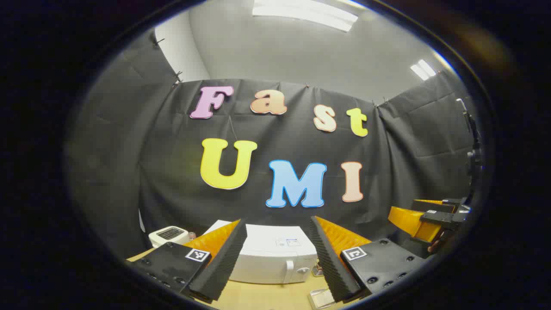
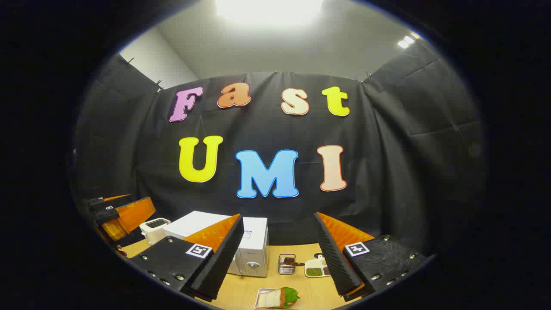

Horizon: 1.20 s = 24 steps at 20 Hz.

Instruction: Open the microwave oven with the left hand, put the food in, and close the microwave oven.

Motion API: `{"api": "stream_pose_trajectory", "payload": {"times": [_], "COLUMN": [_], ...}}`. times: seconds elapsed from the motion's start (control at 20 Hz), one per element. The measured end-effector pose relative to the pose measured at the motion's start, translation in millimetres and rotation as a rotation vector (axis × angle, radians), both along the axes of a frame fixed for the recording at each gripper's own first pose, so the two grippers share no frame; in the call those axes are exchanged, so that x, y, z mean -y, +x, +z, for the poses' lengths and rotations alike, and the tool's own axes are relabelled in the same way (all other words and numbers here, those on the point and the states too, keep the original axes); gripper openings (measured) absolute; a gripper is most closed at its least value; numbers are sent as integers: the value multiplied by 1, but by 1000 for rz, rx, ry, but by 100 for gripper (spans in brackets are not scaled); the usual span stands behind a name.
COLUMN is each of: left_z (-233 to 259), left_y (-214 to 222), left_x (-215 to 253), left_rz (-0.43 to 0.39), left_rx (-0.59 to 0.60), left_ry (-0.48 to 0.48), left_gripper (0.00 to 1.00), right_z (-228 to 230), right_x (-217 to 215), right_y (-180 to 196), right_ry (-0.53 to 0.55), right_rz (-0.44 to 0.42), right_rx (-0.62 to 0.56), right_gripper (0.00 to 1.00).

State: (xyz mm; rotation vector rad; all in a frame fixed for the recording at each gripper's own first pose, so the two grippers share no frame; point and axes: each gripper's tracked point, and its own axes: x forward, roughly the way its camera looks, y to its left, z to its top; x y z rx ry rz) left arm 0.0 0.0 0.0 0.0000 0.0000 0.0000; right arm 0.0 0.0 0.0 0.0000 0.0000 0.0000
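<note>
Microwave oven [image 1: 275, 258]: white, door closed, lower centre of left gripper view, on wooden table [image 2: 275, 282]. Left gripper [image 1: 277, 258]: fingers apart, empty. Right gripper [image 2: 277, 258]: fingers apart, empty. Food [image 2: 280, 298]: sandwich with lettuce, bottom centre.

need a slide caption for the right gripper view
Open right gripper above a table with a closed microwave, toaster and sandwich tray.
</note>
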Motion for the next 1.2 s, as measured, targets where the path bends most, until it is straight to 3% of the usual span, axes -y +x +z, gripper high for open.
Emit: {"api": "stream_pose_trajectory", "payload": {"times": [0.75,1.2], "left_z": [-8,-111], "left_y": [38,77], "left_x": [26,40], "left_rz": [2,-41], "left_rx": [-6,-159], "left_ry": [41,41], "left_gripper": [96,96], "right_z": [-24,-52], "right_x": [19,37], "right_y": [37,42], "right_ry": [60,28], "right_rz": [28,11], "right_rx": [-24,-93], "right_gripper": [96,96]}}
